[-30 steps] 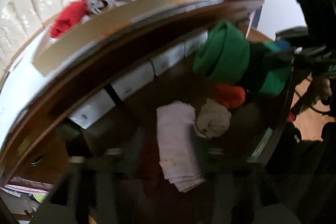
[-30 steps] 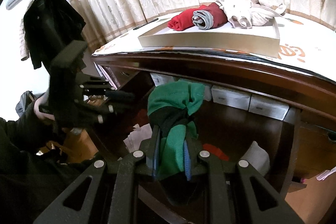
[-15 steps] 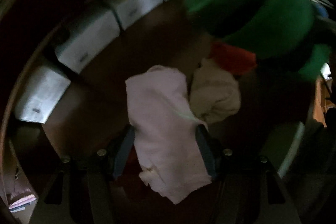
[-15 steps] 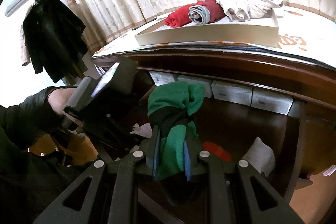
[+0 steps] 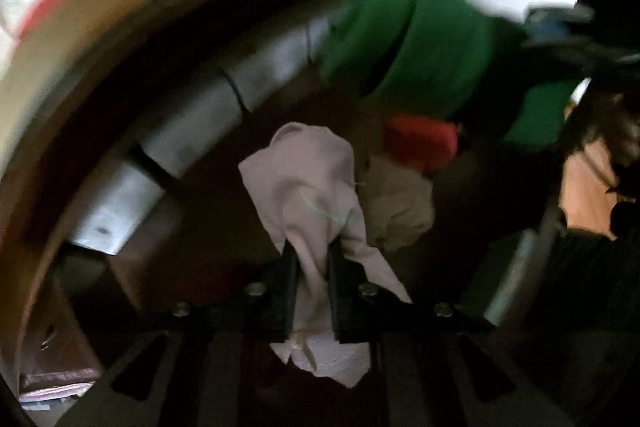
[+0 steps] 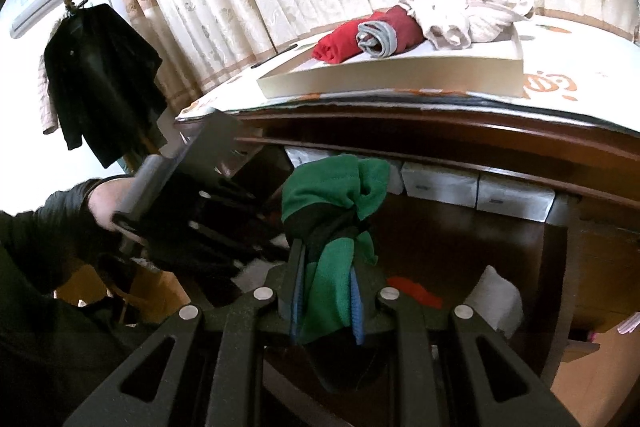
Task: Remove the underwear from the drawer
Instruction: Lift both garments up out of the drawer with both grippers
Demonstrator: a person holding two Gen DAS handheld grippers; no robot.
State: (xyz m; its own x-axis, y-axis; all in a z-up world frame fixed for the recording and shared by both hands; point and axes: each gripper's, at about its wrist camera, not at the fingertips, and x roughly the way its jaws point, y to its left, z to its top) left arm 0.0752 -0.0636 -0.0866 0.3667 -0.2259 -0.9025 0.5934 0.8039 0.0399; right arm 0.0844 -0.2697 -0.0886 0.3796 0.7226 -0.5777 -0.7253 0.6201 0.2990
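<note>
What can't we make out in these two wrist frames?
- Left wrist view: motion blur smears the tray on the desk top; the clothes on it cannot be told apart.
- Left wrist view: the right tool holding the green underwear is a dark blur at the right edge.
- Right wrist view: the left tool's tips and the pink underwear are hidden behind its own body.
- Right wrist view: the drawer floor near the camera is blocked by the right tool.

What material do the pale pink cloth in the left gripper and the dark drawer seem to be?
Pale pink cloth: soft matte fabric, probably cotton; it creases and droops. Dark drawer: brown wood with glossy varnish; it reflects light.
</note>
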